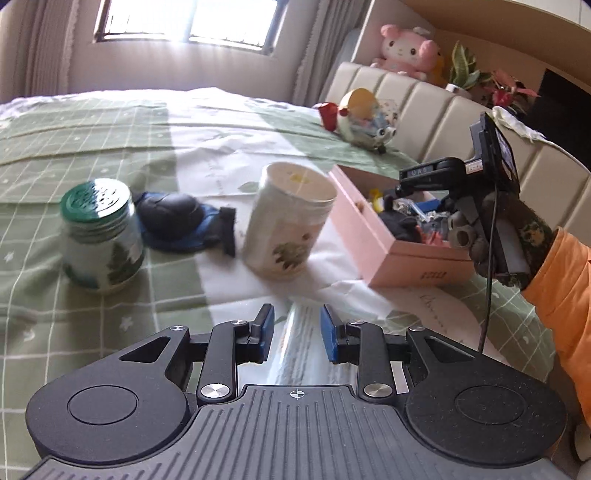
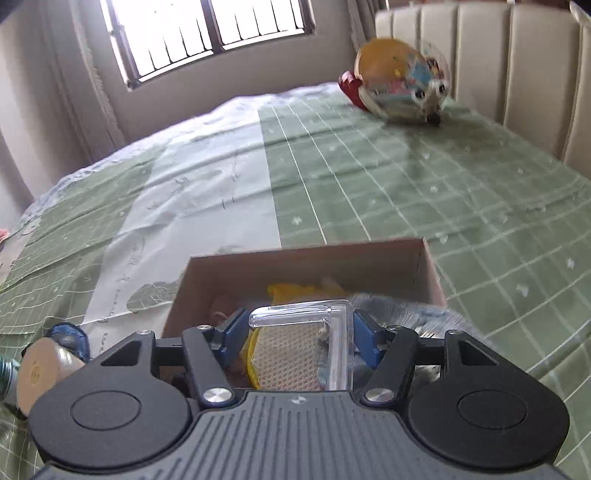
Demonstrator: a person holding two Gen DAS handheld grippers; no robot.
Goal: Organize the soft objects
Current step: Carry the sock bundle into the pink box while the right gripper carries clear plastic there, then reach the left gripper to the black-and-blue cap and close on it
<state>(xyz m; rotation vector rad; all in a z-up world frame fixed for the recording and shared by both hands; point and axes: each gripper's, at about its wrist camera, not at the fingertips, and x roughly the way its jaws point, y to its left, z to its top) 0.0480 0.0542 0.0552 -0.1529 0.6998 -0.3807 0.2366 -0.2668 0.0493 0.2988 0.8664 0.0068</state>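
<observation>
Left wrist view: bed (image 1: pixel 110 140) with green grid-pattern sheet and a white stripe down the middle, window (image 1: pixel 184 22) bright behind it, curtains either side, cream padded headboard (image 1: pixel 424 107) at right. Left gripper (image 1: pixel 297 332) hovers low over the sheet, blue pads spread apart, nothing between them. On the sheet: green-lidded jar (image 1: pixel 101 236) at left, dark blue soft item (image 1: pixel 181 225) lying flat just beside it, cream canister (image 1: pixel 290 221) tilted and blurred, near the pink box (image 1: pixel 391 243). Box is open, packed with mixed dark and colored items, too cluttered to name. Round patchwork plush (image 1: pixel 365 118) sits by the headboard, well apart from the box. Pink plush (image 1: pixel 404 50) and potted plants (image 1: pixel 469 70) on the shelf above the headboard. Gloved right hand (image 1: pixel 513 243), orange sleeve, holds the other gripper over the box. Right wrist view: same bed, same window (image 2: pixel 207 33), headboard (image 2: pixel 498 62) at right, patchwork plush (image 2: pixel 402 85) against it. Right gripper (image 2: pixel 301 339) is pinching a clear plastic case (image 2: pixel 303 343) with a yellow mesh insert, pads pressed on both sides, directly above the open box (image 2: pixel 303 266). Yellow and grey-blue fuzzy soft items show inside the box. Canister lid (image 2: pixel 40 373) at lower left edge.
</observation>
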